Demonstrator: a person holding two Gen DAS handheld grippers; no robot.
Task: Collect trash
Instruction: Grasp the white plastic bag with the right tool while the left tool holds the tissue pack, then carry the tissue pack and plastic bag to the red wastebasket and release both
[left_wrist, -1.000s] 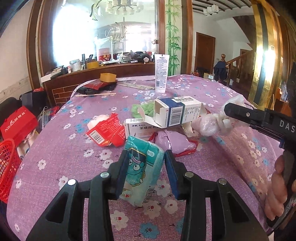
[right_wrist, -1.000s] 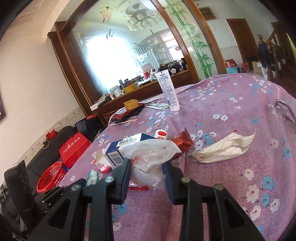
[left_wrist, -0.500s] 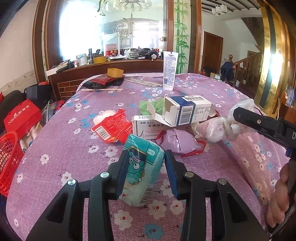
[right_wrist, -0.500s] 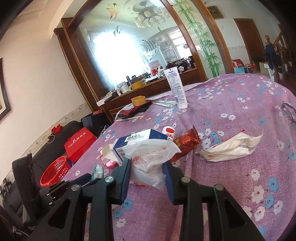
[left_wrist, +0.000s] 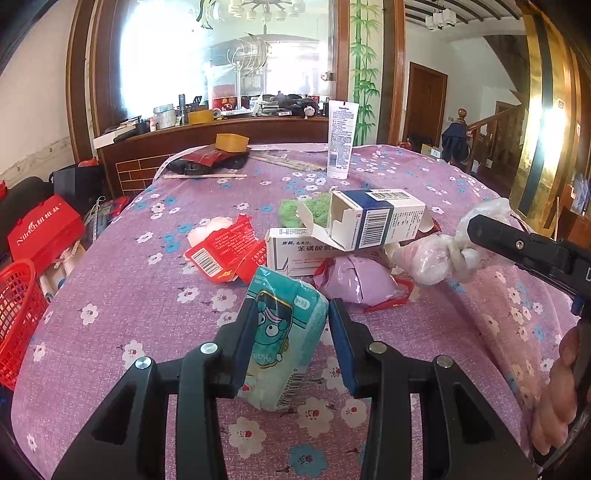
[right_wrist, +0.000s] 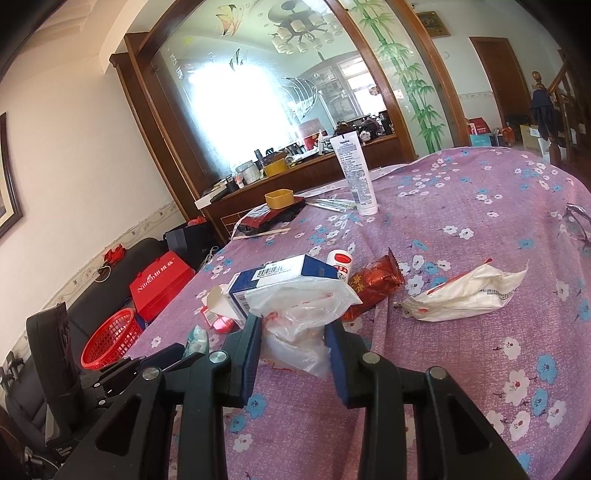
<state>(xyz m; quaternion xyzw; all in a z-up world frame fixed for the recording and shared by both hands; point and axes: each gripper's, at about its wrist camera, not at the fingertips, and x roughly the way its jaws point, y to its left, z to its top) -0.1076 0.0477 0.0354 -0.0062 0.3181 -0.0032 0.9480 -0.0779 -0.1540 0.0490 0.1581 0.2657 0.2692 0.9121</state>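
Note:
My left gripper (left_wrist: 291, 325) is shut on a teal tissue pack (left_wrist: 284, 332) with a cartoon face and holds it just above the purple flowered tablecloth (left_wrist: 147, 295). My right gripper (right_wrist: 293, 336) is shut on a crumpled clear plastic bag (right_wrist: 299, 321); the same bag (left_wrist: 436, 258) shows at the right in the left wrist view. Trash lies ahead: a blue-and-white carton (left_wrist: 380, 218) on a white medicine box (left_wrist: 295, 254), a torn red wrapper (left_wrist: 221, 254), a pink bag (left_wrist: 354, 280), a red foil wrapper (right_wrist: 373, 284) and a white wrapper (right_wrist: 469, 291).
A red basket (right_wrist: 110, 339) stands on the floor left of the table, beside a red gift bag (left_wrist: 44, 229). A white lotion tube (left_wrist: 341, 136) stands upright at the back. A yellow box (left_wrist: 232, 142) on dark items lies at the back left. Glasses (right_wrist: 576, 221) lie at the right edge.
Both grippers have kept their hold and risen and drawn back slightly, so the pile of trash sits a little lower and farther off in both views.

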